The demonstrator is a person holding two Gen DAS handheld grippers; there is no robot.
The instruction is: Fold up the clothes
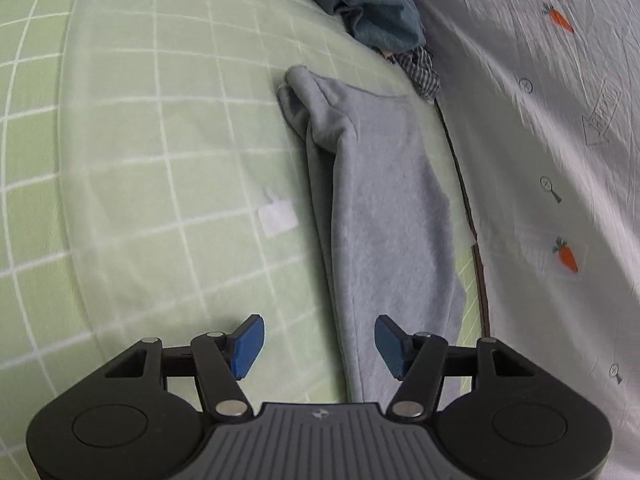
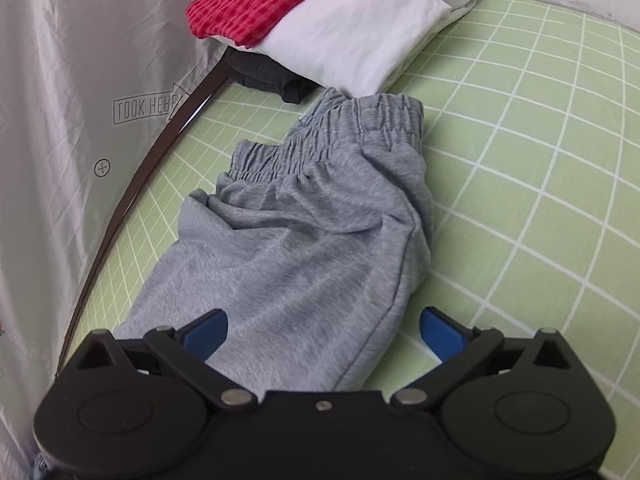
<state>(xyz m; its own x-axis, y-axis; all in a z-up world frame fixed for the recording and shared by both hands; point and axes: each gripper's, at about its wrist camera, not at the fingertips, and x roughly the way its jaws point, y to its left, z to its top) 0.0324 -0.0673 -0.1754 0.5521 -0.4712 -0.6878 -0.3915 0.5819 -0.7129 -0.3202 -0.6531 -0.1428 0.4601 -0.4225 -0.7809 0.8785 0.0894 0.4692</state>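
Mid-fold on grey trousers [image 2: 304, 248]: left tongs [image 1: 319, 346] and right tongs [image 2: 323, 334] both apart, gripping nothing, cloth just ahead. Next: probably pinching leg end and waistband.

Left gripper [image 1: 319, 346] above the grey trousers [image 1: 380, 216] on the green checked sheet [image 1: 140, 160].

The blue pads [image 1: 249, 344] stand apart and nothing is between them; the near end of the trousers lies under the gap. The trousers stretch away from the gripper, and their far end is bunched. Beyond that far end lies a blue-grey garment [image 1: 372, 4], with a striped cloth [image 1: 424, 68] just beside it. Right of the trousers is a white cover with carrot prints [image 1: 560, 140]. Left of the trousers sits a small white patch [image 1: 278, 218].
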